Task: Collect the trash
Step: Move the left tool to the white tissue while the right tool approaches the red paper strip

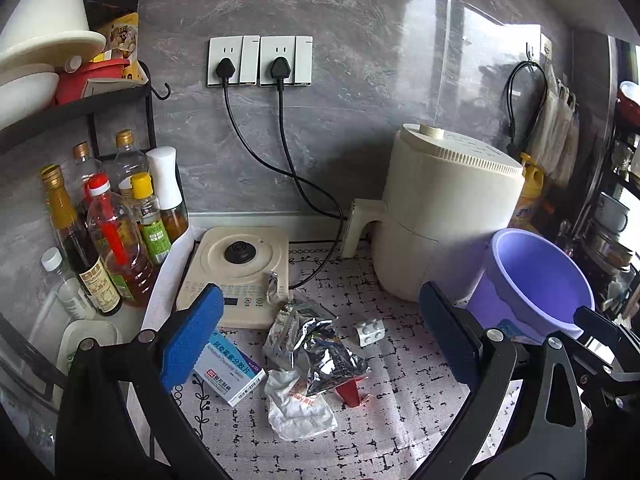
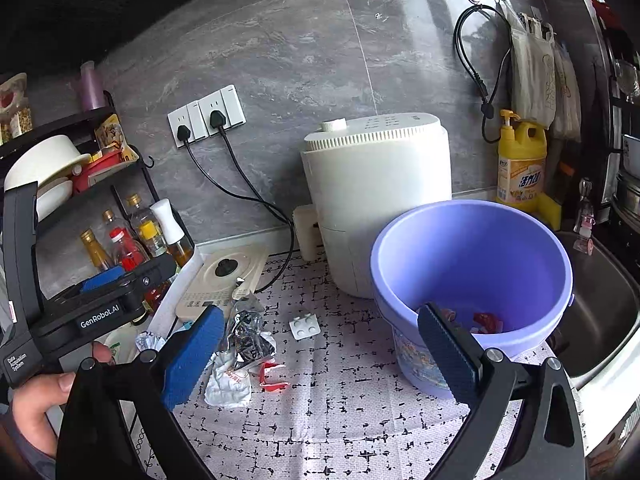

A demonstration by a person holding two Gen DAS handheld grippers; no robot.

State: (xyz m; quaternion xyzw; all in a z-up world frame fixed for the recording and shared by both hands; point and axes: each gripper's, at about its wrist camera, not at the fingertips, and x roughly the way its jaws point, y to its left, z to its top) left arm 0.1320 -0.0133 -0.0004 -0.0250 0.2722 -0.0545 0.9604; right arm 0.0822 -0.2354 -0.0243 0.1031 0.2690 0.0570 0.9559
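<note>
I have both grippers hanging above the patterned counter mat (image 1: 400,400), and both have their blue-padded fingers spread wide with nothing between them. The left gripper (image 1: 320,336) looks straight down on the litter: a crumpled foil wrapper (image 1: 316,340) in the middle, a white crumpled wrapper (image 1: 298,408) touching its near edge, a red plastic scrap (image 1: 352,392) beside that, a medicine box (image 1: 230,372) partly under my left finger, and an empty white blister piece (image 1: 371,332) a little apart toward the purple bucket (image 1: 532,280). The right gripper (image 2: 320,354) sits just in front of that bucket, which already holds a few red and pale scraps at the bottom. I judge the foil wrapper to be the next pick for the left side. To do it well I would come down with the fingers straddling the tallest ridge of foil, close slowly so it crushes rather than skids, and keep clear of the kettle base (image 1: 236,268) and its cord behind. The foil is springy, so I'd check the pinch before lifting it across to the bucket.
</note>
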